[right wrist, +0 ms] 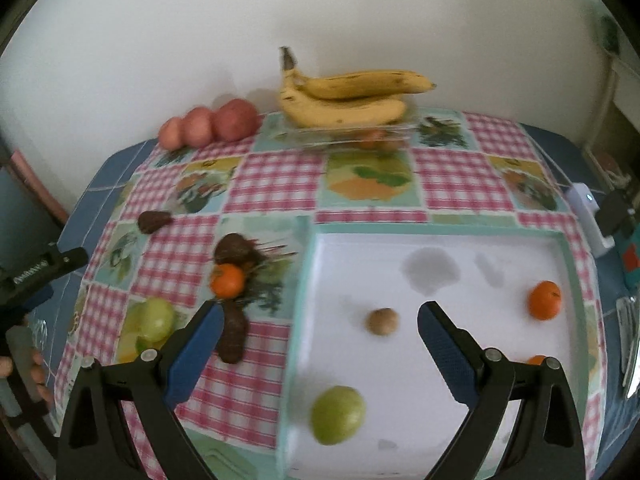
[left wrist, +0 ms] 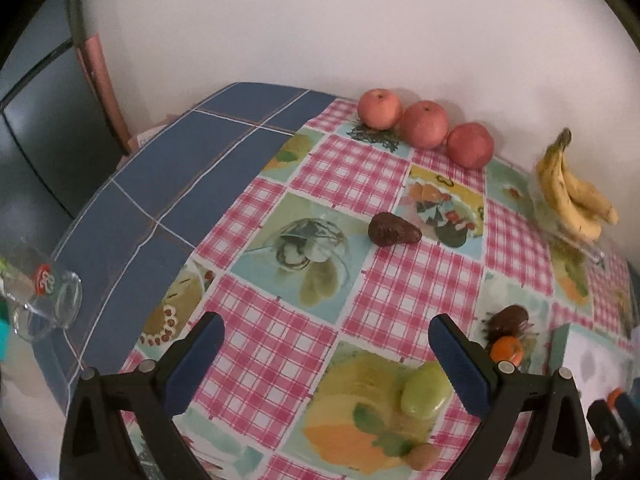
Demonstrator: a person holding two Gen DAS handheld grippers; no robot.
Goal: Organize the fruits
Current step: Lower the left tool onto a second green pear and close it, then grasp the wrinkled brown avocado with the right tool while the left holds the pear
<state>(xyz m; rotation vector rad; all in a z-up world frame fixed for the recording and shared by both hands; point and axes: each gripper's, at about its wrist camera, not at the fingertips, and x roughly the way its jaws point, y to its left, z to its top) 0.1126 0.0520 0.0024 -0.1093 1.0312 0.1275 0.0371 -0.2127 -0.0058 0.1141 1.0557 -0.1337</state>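
My left gripper (left wrist: 326,354) is open and empty above the checked tablecloth, with a green fruit (left wrist: 426,390) just inside its right finger. A brown avocado (left wrist: 392,230) lies ahead. A second brown fruit (left wrist: 508,318) and an orange (left wrist: 506,350) lie to the right. My right gripper (right wrist: 320,334) is open and empty over the white tray (right wrist: 440,256). The tray holds a green fruit (right wrist: 338,414), a small brown fruit (right wrist: 382,321) and an orange (right wrist: 544,300). Left of the tray lie an orange (right wrist: 227,280), brown fruits (right wrist: 232,248) and a green fruit (right wrist: 156,318).
Three red apples (left wrist: 424,124) line the wall. A banana bunch (right wrist: 348,96) sits on a clear dish (right wrist: 360,136) at the back. A glass mug (left wrist: 44,296) lies at the table's left edge. A white device (right wrist: 588,216) sits at the right edge.
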